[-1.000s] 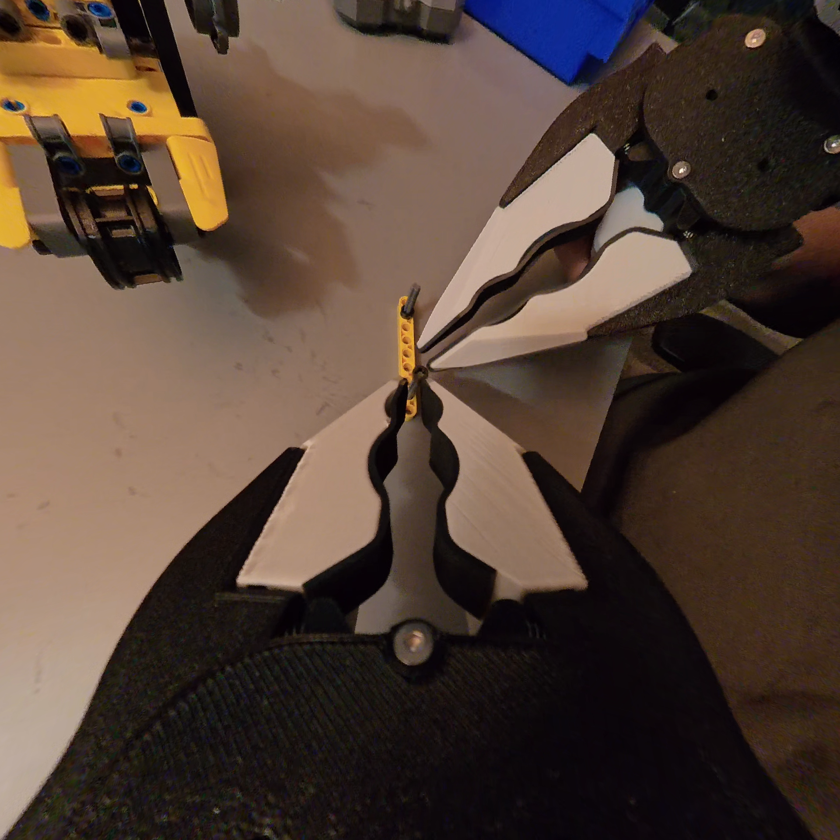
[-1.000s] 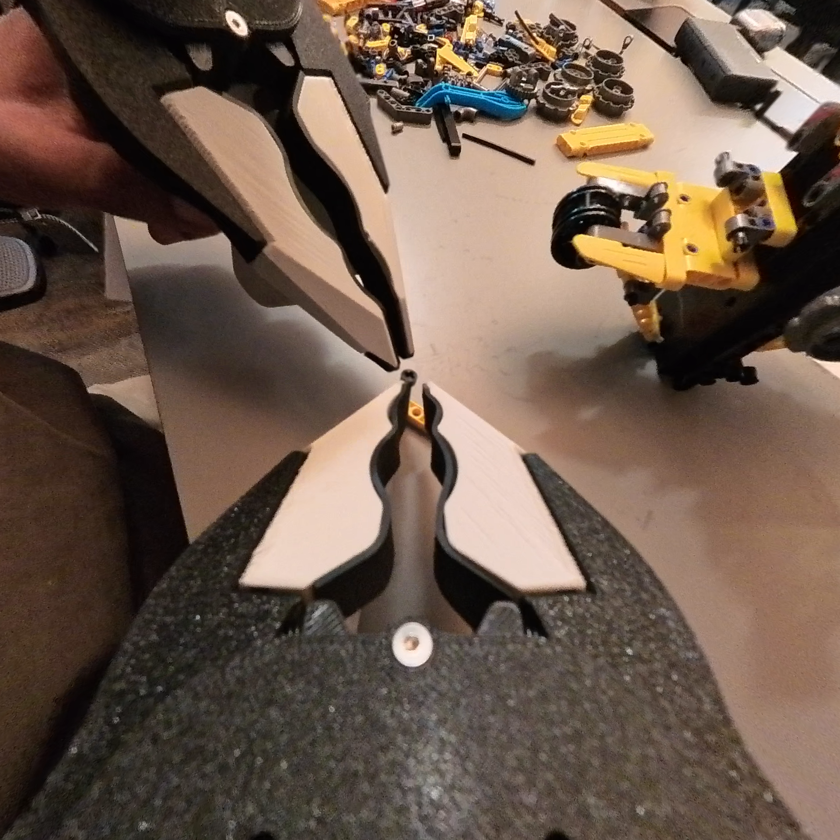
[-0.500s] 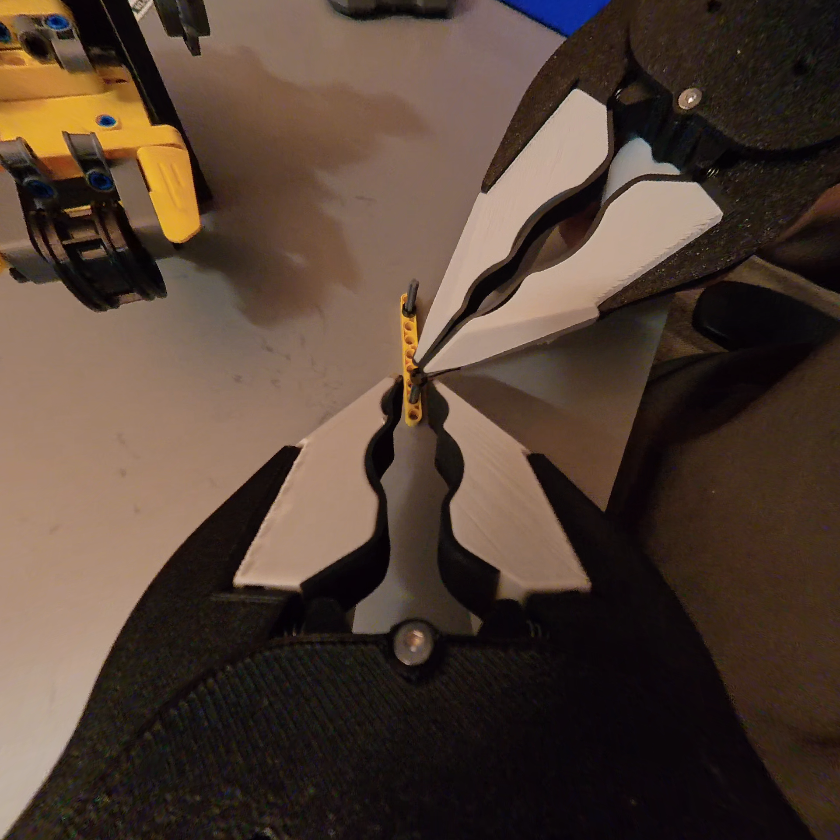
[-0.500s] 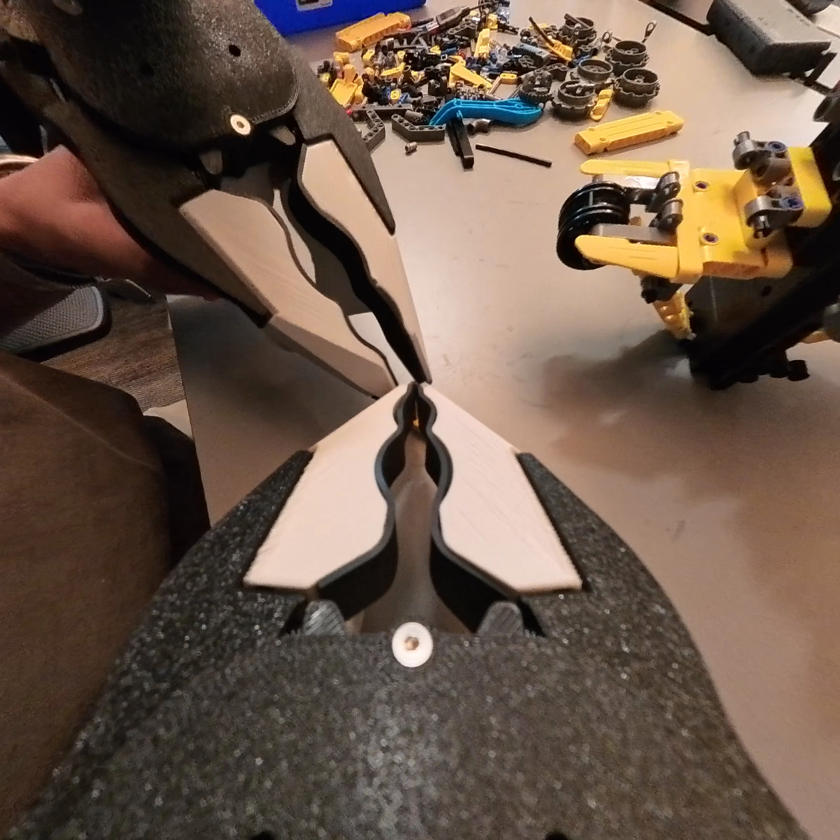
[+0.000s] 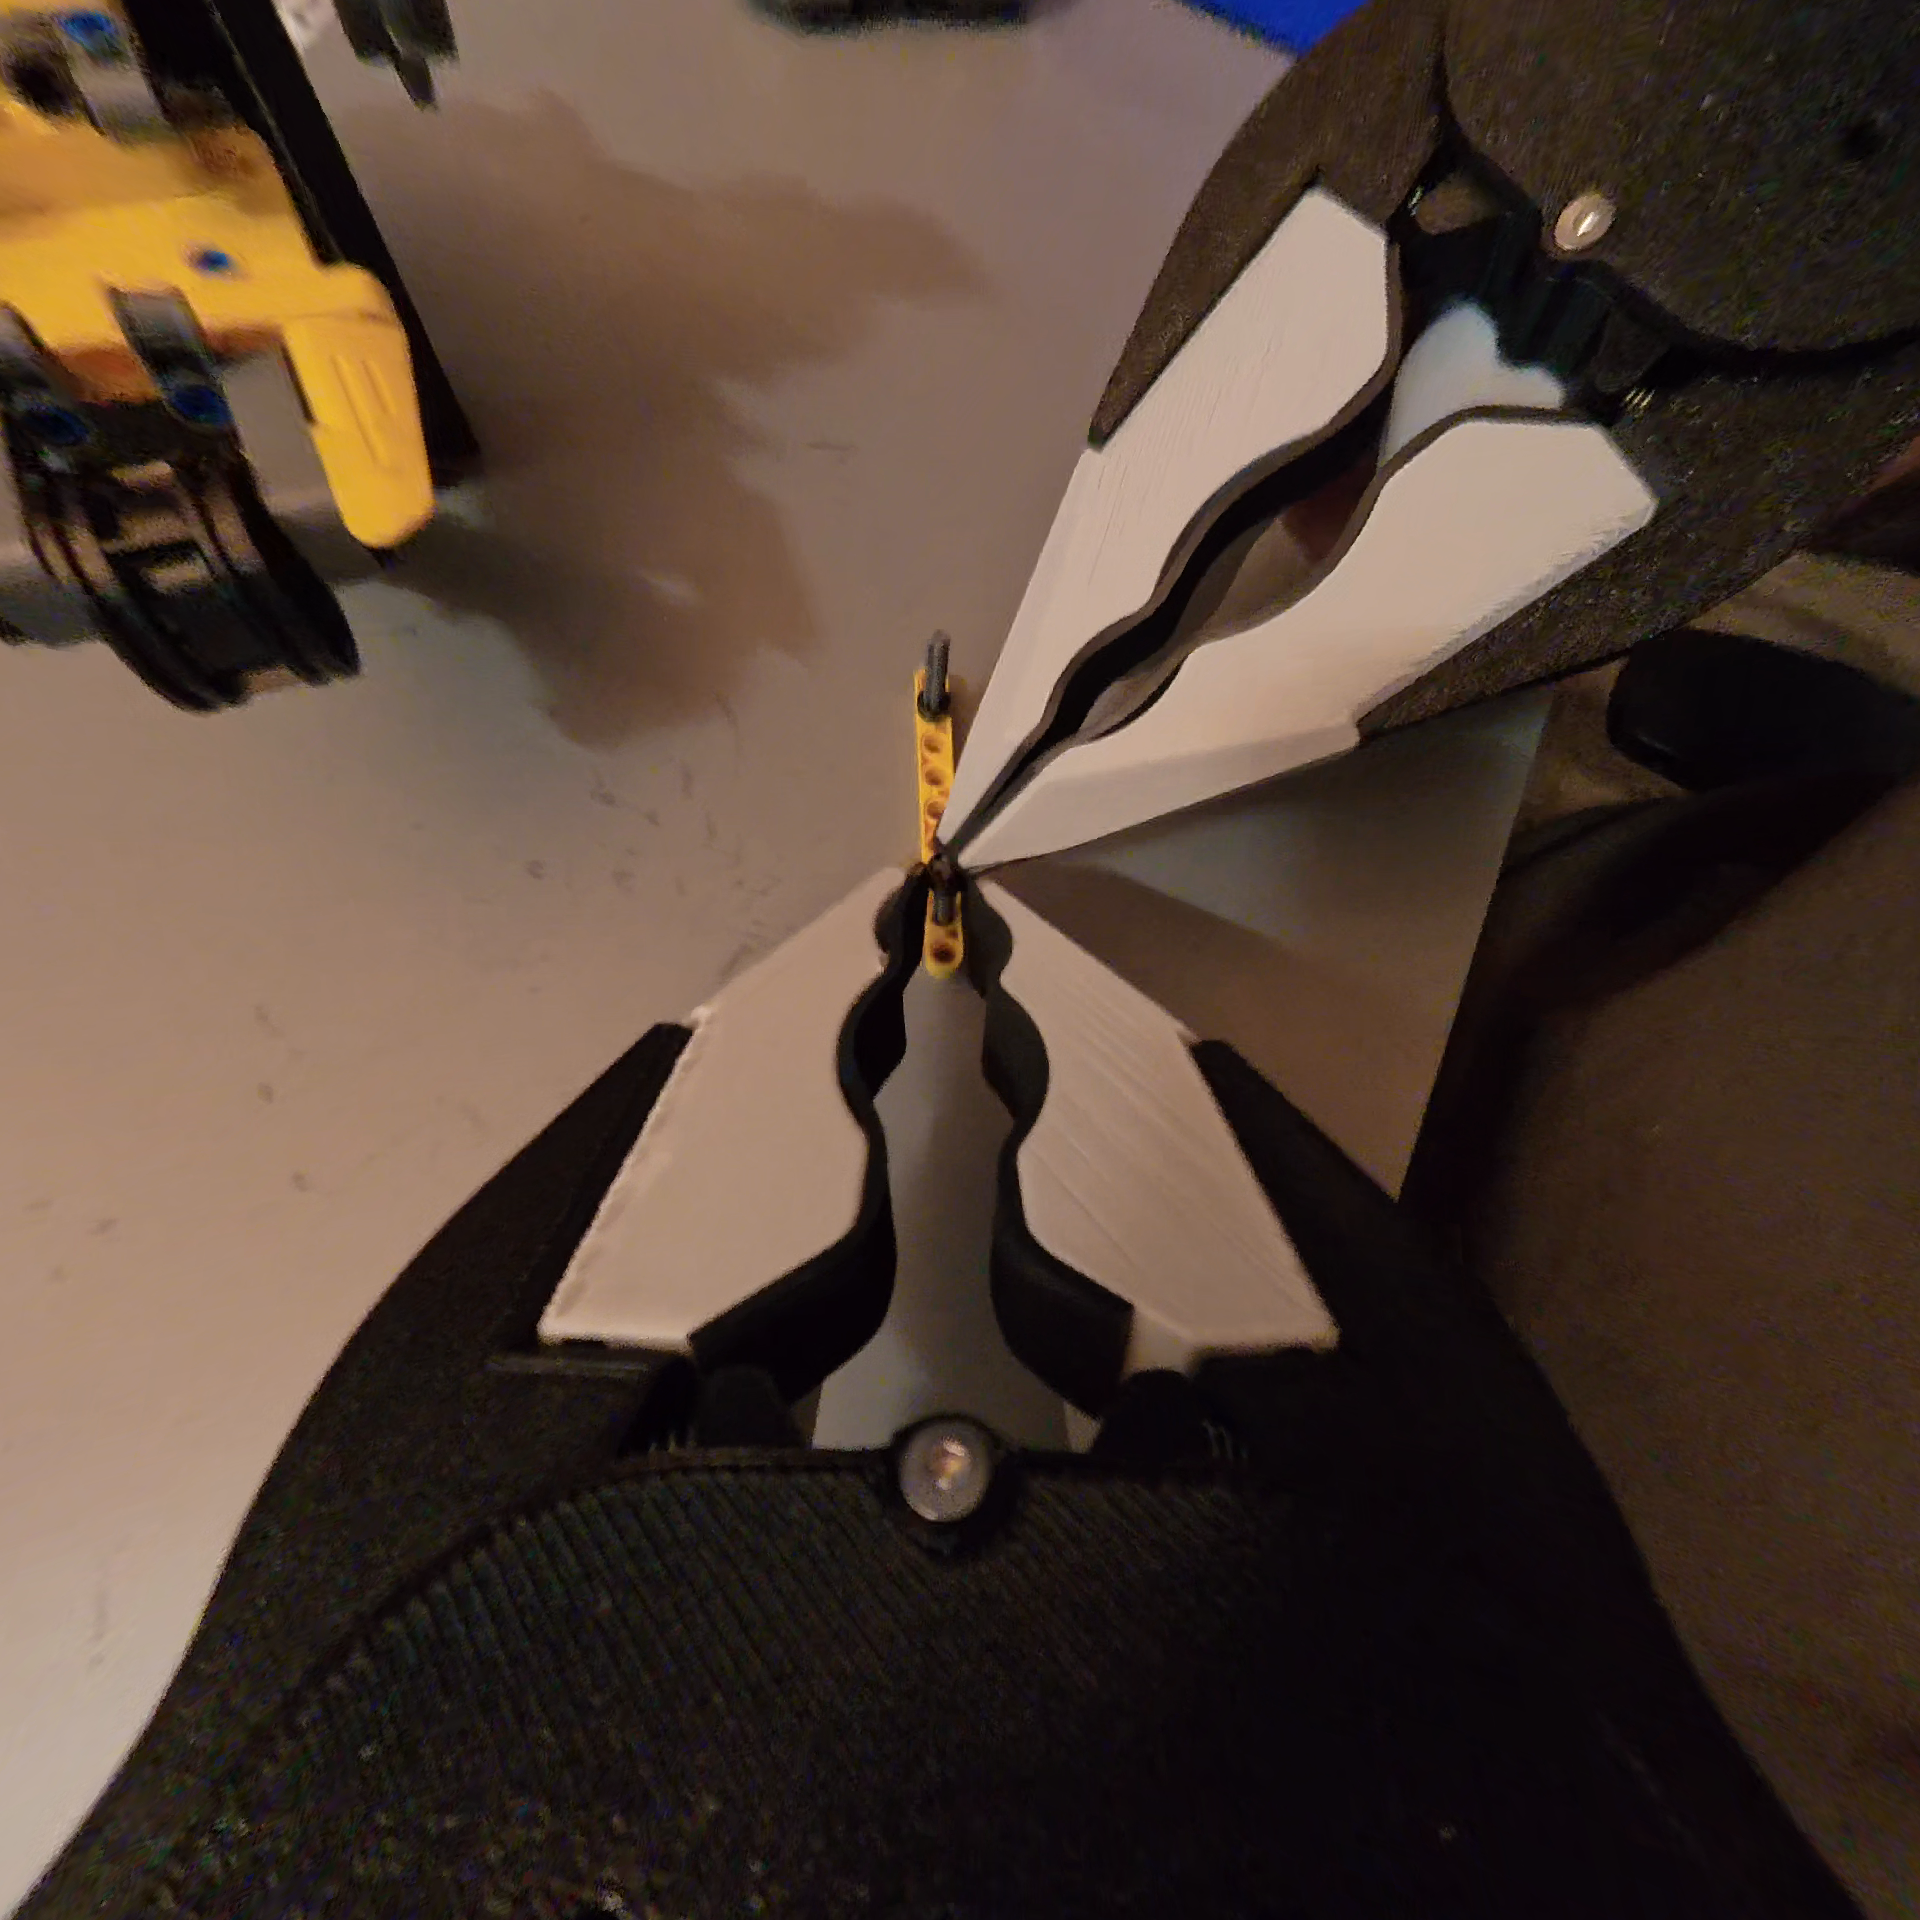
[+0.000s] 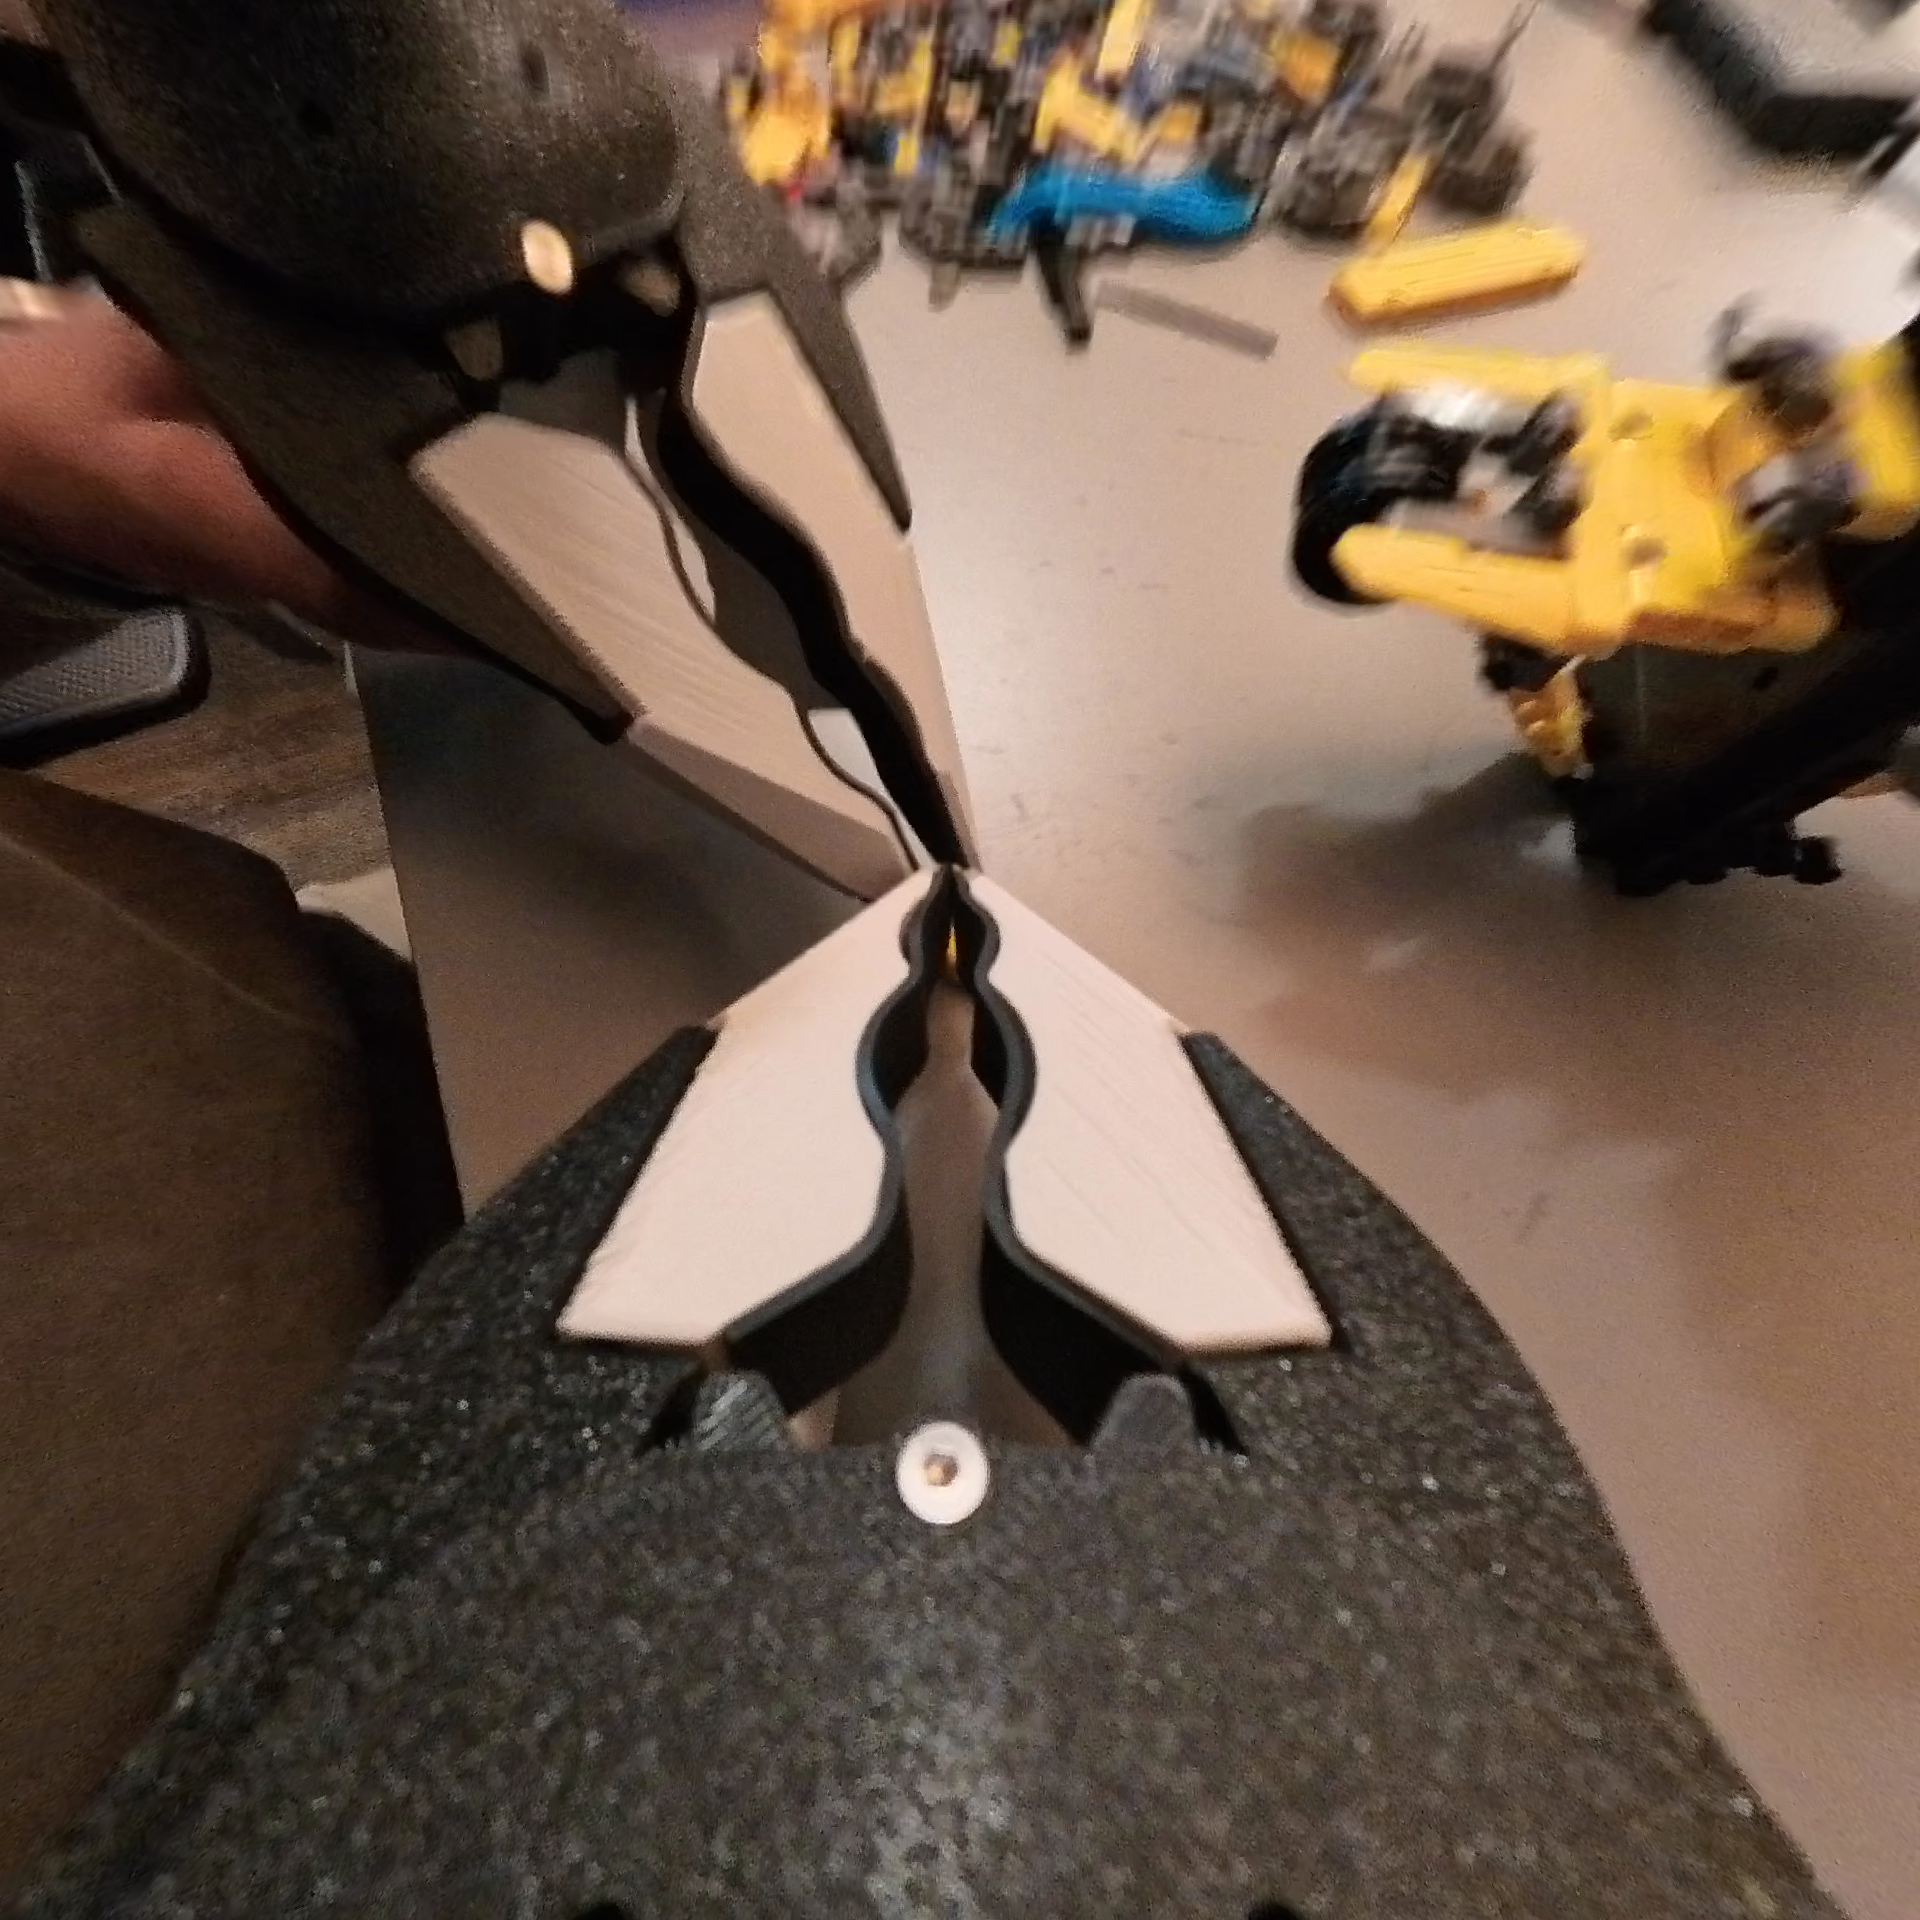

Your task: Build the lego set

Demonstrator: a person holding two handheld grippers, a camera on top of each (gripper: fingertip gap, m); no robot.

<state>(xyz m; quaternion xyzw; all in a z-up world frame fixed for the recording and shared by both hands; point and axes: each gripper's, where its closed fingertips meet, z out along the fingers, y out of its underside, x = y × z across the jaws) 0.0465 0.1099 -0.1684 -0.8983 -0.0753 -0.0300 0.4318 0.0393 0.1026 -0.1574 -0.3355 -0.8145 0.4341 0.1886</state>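
Note:
In the left wrist view my left gripper (image 5: 940,914) is shut on the lower end of a thin yellow holed beam (image 5: 933,758), held above the grey table (image 5: 416,1039). A black pin (image 5: 938,665) sticks from the beam's far end. A second black pin (image 5: 941,902) sits at my left fingertips. My right gripper (image 5: 951,847) reaches in from the upper right, shut, its tips against the beam at that second pin. In the blurred right wrist view my right gripper (image 6: 948,894) meets the left gripper (image 6: 940,847) tip to tip, with a bit of yellow (image 6: 951,951) between its fingers.
A yellow and black brick-built vehicle (image 5: 208,416) stands on the table, also in the right wrist view (image 6: 1610,582). A pile of loose parts (image 6: 1143,125) and a yellow panel (image 6: 1455,275) lie farther back. A hand (image 6: 125,468) holds the left gripper. The table edge (image 5: 1475,987) is close. The tips of both grippers are at nearly the same place. Left tips and right tips are each some 30 cm from the yellow panel (image 6: 1455,275).
My right gripper has closed in on the beam until its tips touch it at the lower pin. Both grippers have moved closer together, and the vehicle has shifted left in the left wrist view.

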